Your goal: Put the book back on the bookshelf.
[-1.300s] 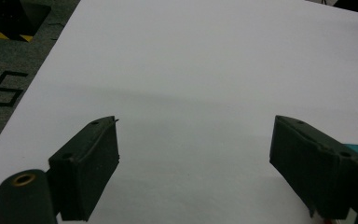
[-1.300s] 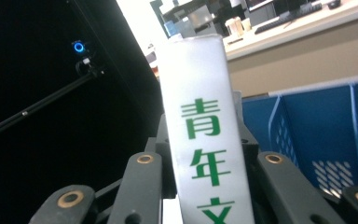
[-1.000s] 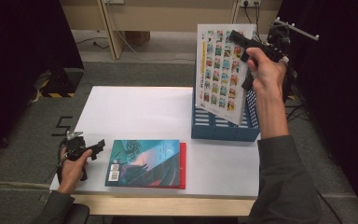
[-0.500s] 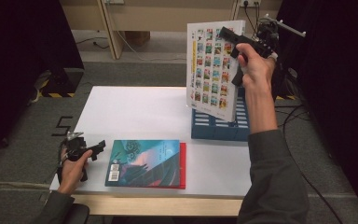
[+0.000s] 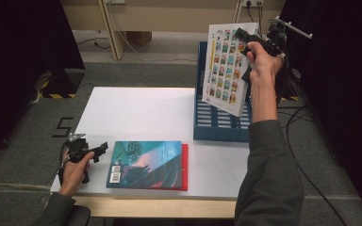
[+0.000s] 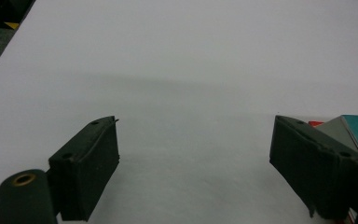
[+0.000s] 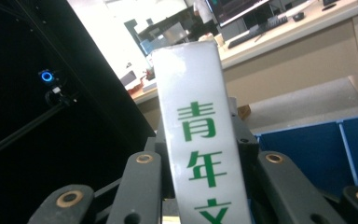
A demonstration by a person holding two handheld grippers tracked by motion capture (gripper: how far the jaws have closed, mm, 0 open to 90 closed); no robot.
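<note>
right claw [image 5: 243, 38] swung its book [image 5: 227, 66] leftward; spine lettering faces its camera.

Book spine [image 7: 198, 140]: green Chinese characters are running downward on the white spine, reading 青年文, the third cut off at the 6 o'clock edge of the right gripper view.
Book cover [image 5: 228, 66]: rows of small coloured pictures are showing; any lettering is too small to read.
Teal book [image 5: 146, 164]: a white barcode label is sitting at its 8 o'clock corner; digits unreadable.
</note>
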